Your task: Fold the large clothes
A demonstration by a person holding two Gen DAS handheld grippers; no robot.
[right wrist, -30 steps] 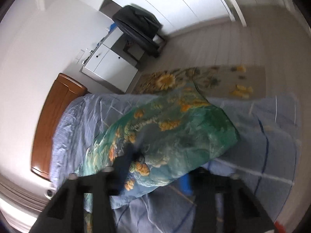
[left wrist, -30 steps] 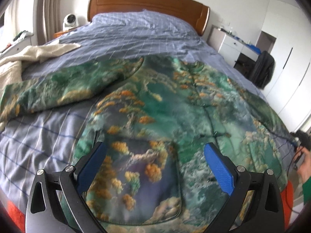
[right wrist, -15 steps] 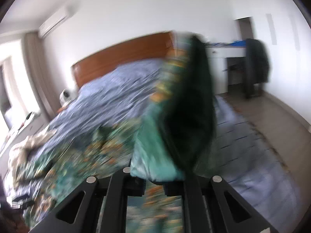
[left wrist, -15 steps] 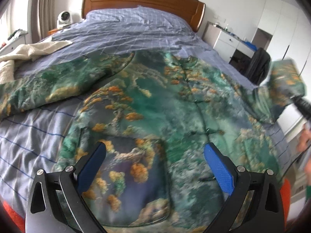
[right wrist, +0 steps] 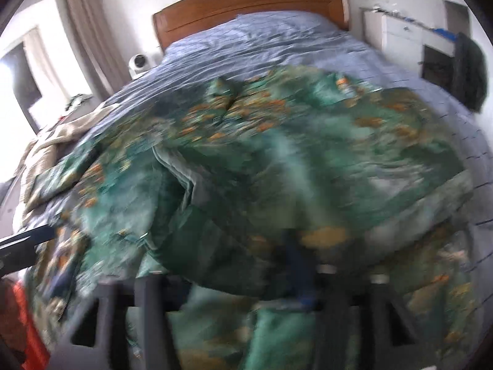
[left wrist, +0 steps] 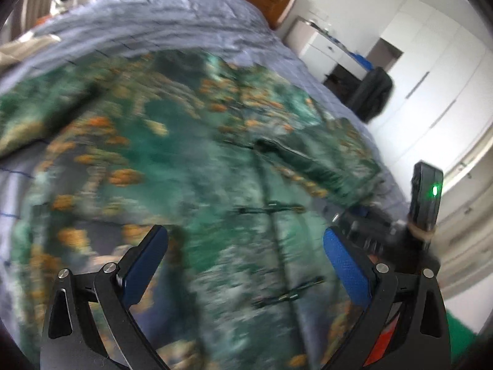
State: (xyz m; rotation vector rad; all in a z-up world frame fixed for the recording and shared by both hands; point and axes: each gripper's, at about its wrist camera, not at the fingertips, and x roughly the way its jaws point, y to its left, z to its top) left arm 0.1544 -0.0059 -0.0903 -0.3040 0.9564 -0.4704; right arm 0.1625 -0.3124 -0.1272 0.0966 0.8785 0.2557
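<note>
Right wrist view shows the right gripper under a draped sleeve of the green printed jacket, which lies spread on the bed; whether it pinches the cloth cannot be told through the blur. If its hold is loose, the sleeve could slip and bunch unevenly. The left gripper hovers spread wide above the glossy, quilted jacket front.
</note>
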